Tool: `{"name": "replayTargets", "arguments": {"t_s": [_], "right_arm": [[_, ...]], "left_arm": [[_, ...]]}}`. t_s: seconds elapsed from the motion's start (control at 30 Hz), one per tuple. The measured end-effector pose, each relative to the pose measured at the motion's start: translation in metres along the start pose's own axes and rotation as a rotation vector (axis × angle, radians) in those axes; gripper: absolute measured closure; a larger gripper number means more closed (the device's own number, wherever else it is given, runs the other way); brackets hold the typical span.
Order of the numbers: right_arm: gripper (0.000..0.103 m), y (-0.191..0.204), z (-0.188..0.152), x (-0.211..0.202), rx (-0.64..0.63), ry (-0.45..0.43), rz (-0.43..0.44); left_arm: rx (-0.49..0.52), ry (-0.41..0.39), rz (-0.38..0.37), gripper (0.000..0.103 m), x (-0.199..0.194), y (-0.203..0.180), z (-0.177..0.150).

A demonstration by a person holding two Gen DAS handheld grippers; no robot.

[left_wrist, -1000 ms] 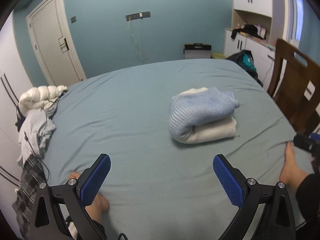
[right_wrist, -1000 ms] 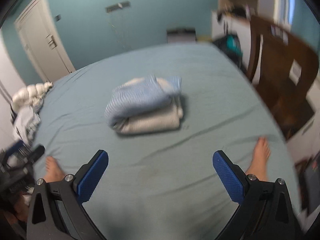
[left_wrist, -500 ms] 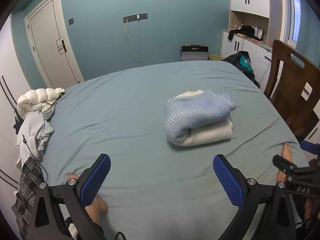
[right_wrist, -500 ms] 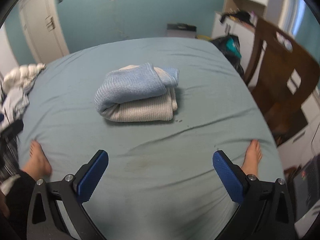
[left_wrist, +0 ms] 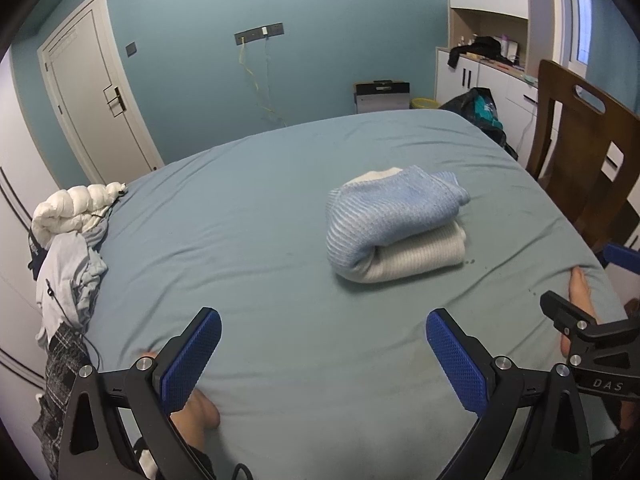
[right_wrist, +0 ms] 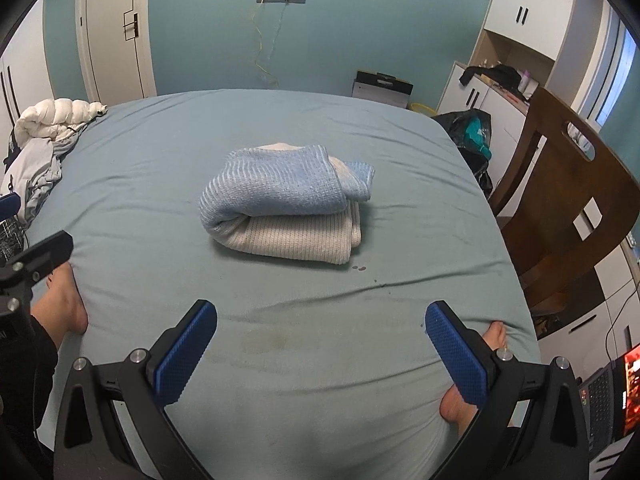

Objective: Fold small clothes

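Observation:
A folded blue-and-white knit garment (left_wrist: 394, 226) lies in a compact bundle on the grey-blue bed sheet (left_wrist: 248, 248); it also shows in the right wrist view (right_wrist: 286, 206). My left gripper (left_wrist: 323, 344) is open and empty, held above the near part of the bed, well short of the bundle. My right gripper (right_wrist: 320, 336) is open and empty, also short of the bundle. The right gripper's body shows at the right edge of the left wrist view (left_wrist: 592, 340).
A heap of loose clothes (left_wrist: 68, 248) with a white puffy jacket (left_wrist: 76, 208) lies at the bed's left edge. A wooden chair (left_wrist: 584, 152) stands right of the bed. The person's bare feet (right_wrist: 64, 304) rest at the bed's near edge. A laptop (right_wrist: 620, 384) glows at lower right.
Both grippers have drawn back and steadied, jaws staying open. The right wrist view has swung so the folded bundle sits centred. The bundle itself has not moved.

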State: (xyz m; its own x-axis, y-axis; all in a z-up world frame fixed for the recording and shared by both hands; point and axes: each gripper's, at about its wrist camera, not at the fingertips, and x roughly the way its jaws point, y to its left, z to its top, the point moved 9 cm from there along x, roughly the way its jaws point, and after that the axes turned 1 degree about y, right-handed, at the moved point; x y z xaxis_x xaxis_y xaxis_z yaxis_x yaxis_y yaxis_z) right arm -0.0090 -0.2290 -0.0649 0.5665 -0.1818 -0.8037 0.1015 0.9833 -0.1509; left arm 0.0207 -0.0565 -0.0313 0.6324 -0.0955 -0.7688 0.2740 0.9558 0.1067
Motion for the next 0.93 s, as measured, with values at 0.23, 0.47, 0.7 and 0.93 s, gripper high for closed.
{"name": "replayTargets", "arguments": {"t_s": [0.23, 0.47, 0.7, 0.93], "right_arm": [[0.001, -0.002, 0.001, 0.000, -0.002, -0.002, -0.003], [0.001, -0.004, 0.004, 0.000, 0.015, 0.004, 0.010], [0.001, -0.004, 0.005, -0.001, 0.020, 0.011, 0.014], [0.001, -0.003, 0.003, -0.001, 0.020, 0.015, 0.014]], "left_arm": [[0.012, 0.021, -0.013, 0.000, 0.003, -0.005, -0.005], [0.032, 0.021, -0.013, 0.000, 0.003, -0.008, -0.004], [0.057, 0.019, -0.008, 0.000, 0.003, -0.011, -0.005], [0.068, 0.024, -0.021, 0.000, 0.003, -0.014, -0.006]]}}
